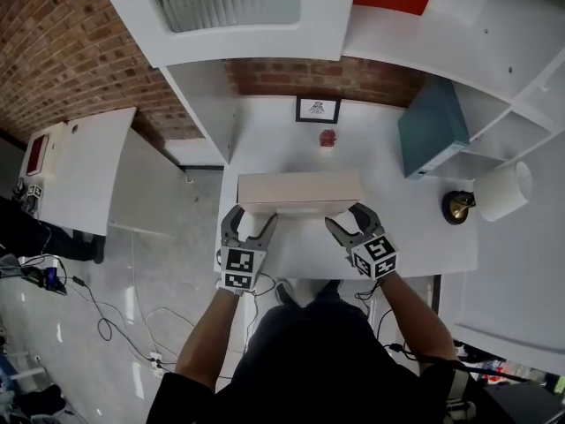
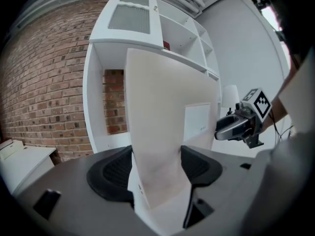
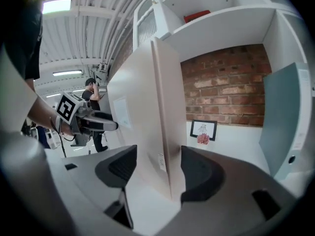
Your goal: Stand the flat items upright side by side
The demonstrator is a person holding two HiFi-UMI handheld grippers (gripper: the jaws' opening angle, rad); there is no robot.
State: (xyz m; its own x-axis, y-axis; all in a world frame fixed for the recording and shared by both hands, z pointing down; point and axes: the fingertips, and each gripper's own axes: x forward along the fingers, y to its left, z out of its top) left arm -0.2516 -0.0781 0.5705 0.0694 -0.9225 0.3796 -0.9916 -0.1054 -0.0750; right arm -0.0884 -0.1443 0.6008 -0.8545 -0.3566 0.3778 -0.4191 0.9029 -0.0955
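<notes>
**Item:** box (image 1: 300,188), beige and flat, with a pale label on one face. It is held over the near part of the desk (image 1: 415,237), long side across and tipped partly up. Whether its lower edge touches the desk cannot be told.

**Left gripper** (image 1: 250,223): clenched on the box's left end, with both pads against its faces in the left gripper view (image 2: 156,168).

**Right gripper** (image 1: 349,221): grasping the right end, with the box edge seated between the pads in the right gripper view (image 3: 157,168).

**Neighbour:** teal book (image 1: 433,131), already upright against the shelf side at the right and well apart from the box.

**Also on the desk:** small frame (image 1: 318,109), red trinket (image 1: 327,138), paper roll (image 1: 503,191).

**Step in hand (judged):** raising the box to vertical and carrying it to the teal book.

**Handling notes:**
- Keep both grips level so the box does not twist.
- Turn it so its face is parallel to the book's face.
- Set the bottom edge down first, just beside the book (not on the trinket).
- Release one end only once the box leans steady.
</notes>
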